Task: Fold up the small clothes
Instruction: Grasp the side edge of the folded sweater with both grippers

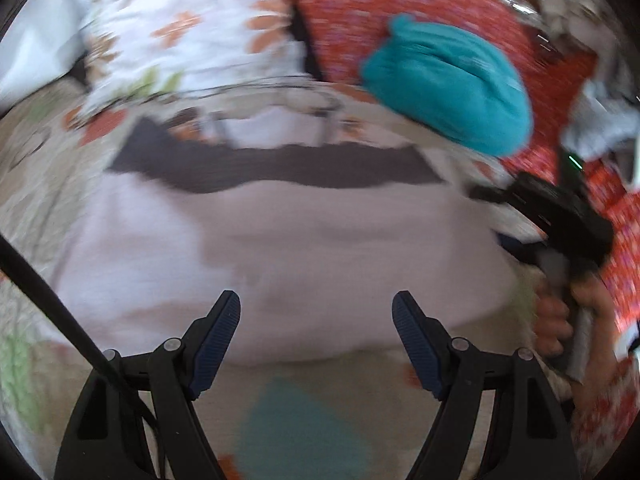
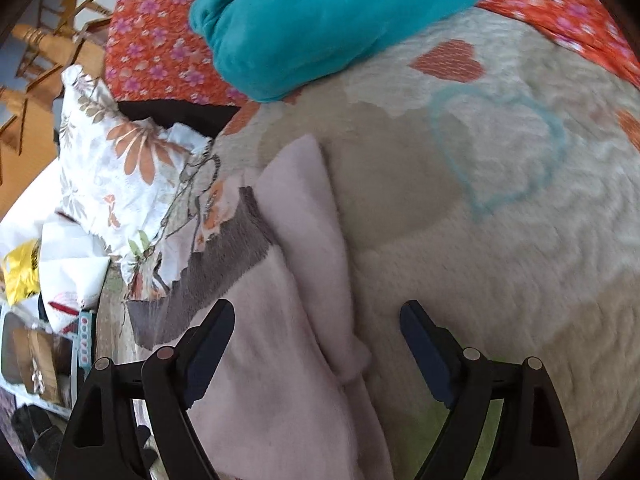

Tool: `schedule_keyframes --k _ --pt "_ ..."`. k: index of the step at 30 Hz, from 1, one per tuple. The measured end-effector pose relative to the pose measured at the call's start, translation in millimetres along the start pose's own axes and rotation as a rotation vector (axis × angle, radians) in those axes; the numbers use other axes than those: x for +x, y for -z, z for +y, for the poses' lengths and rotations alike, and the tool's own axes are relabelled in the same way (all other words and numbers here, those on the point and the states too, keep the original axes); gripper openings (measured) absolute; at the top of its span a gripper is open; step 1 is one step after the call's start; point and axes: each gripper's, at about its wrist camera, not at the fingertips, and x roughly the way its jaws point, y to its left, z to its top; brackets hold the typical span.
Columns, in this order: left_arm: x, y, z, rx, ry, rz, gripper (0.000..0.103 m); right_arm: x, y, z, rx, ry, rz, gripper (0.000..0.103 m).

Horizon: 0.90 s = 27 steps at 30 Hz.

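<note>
1. A pale pink garment point(image 1: 280, 240) with a grey-brown ribbed band point(image 1: 276, 168) along its far edge lies spread on the cream heart-patterned blanket point(image 2: 500, 240). In the left wrist view its long axis runs left to right across the bed.

2. The left gripper point(image 1: 316, 312) hangs over the near hem of the pink garment with its jaws spread wide and nothing between them. The cloth lies straight ahead of and below the fingers, filling the span between them.

3. The right gripper point(image 2: 316, 320) also stands wide apart and empty. In its own view the pink garment point(image 2: 288, 320) runs away from the left finger point(image 2: 212, 344) towards the far left, its folded edge passing between the jaws; the right finger is over bare blanket.

4. In the left wrist view the right gripper point(image 1: 552, 216) and the hand point(image 1: 560, 320) holding it sit at the garment's right end, so each hand covers one end of the long axis.

5. A teal garment point(image 2: 320, 20) lies bunched at the far side, well apart from both grippers.

6. My guess is that the next grasp takes the near hem, and the left gripper looks squarer to it.
</note>
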Motion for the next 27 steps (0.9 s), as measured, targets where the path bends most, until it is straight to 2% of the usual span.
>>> schedule_keyframes --k 1,2,3,6,8,12,17,20,22,24,25,26,27 --pt "2.3 -0.5 -10.9 0.026 0.021 0.003 0.077 5.0 -3.2 1.6 -0.011 -0.027 0.016 0.087" --pt "3.8 -0.9 -21.5 0.05 0.035 0.004 0.077 15.4 -6.9 3.8 -0.022 -0.079 0.068 0.082" --pt "6.4 -0.8 -32.6 0.075 0.046 0.003 0.077 25.7 -9.0 6.2 -0.035 -0.122 0.125 0.081" --pt "16.4 1.5 -58.0 0.131 0.072 0.009 0.077 41.7 -16.7 16.7 -0.147 -0.145 0.198 0.081" --pt "22.6 3.0 -73.7 0.155 0.094 0.016 0.077 49.3 -23.6 18.5 -0.167 -0.174 0.243 0.081" --pt "34.0 5.8 -103.7 0.213 0.107 0.031 0.077 58.1 -38.2 7.5 -0.07 -0.269 0.319 0.081" --pt "53.3 7.9 -142.8 0.324 0.108 0.005 0.077 55.8 -45.6 -5.4 0.08 -0.383 0.37 0.081" --pt "63.7 11.0 -156.3 0.362 0.139 0.021 0.077 53.2 -47.3 -3.8 0.086 -0.383 0.415 0.081" --pt "72.7 15.1 -161.8 0.387 0.128 0.043 0.077 53.8 -48.3 -0.4 0.068 -0.381 0.431 0.081" --pt "82.0 17.2 -164.3 0.396 0.107 0.067 0.066 56.5 -47.5 0.3 0.049 -0.348 0.453 0.082" --pt "86.0 17.2 -164.5 0.401 0.086 0.075 0.049 58.6 -46.3 1.9 0.035 -0.336 0.456 0.081" --pt "87.0 15.9 -163.9 0.402 0.071 0.07 0.029 60.5 -45.7 2.4 0.022 -0.305 0.458 0.075" --pt "86.0 12.7 -161.9 0.39 0.072 0.064 0.014 61.0 -44.6 3.6 0.004 -0.268 0.45 0.056"
